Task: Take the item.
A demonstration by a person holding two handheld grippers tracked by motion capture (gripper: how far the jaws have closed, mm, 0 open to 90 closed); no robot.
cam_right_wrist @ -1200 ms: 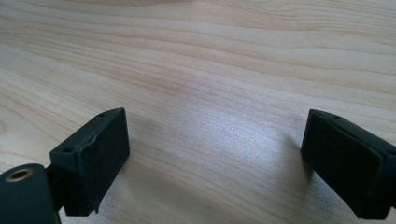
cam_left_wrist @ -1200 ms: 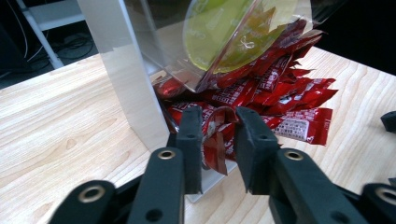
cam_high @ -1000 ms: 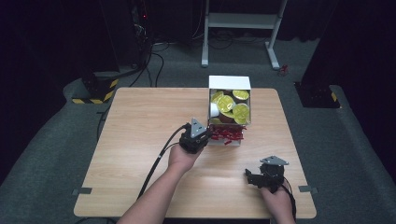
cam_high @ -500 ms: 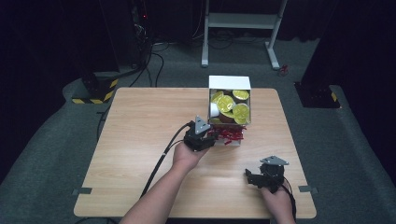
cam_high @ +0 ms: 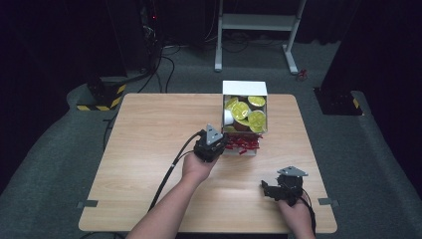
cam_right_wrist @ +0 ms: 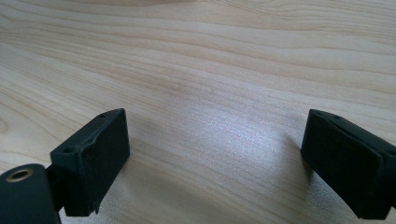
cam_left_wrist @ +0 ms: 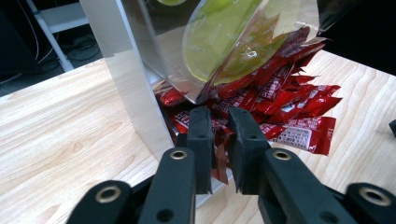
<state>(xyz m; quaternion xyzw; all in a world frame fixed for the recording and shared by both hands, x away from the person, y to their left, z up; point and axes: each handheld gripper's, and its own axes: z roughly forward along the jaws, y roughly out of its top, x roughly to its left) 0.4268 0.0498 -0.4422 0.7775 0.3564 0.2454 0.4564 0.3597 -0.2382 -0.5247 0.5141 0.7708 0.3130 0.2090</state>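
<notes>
A white box [cam_high: 244, 88] with a clear front stands at the table's far middle, holding yellow-lidded cups [cam_high: 242, 109]. Red packets [cam_high: 244, 144] spill from its open bottom front. My left gripper [cam_high: 221, 146] is at that front, by the box's left corner. In the left gripper view its jaws [cam_left_wrist: 219, 126] have just been closing and pinch a red packet [cam_left_wrist: 219, 158], with the pile of packets [cam_left_wrist: 289, 107] beyond. My right gripper [cam_high: 266, 189] rests near the front right of the table. It stands open [cam_right_wrist: 215, 154] over bare wood, with nothing between its fingers.
The wooden table [cam_high: 149, 129] has wide bare room on its left half. The box's white side wall [cam_left_wrist: 126, 70] stands just left of my left jaws. Cables trail from both grippers toward the front edge. A dark floor and a metal stand [cam_high: 259, 25] lie beyond.
</notes>
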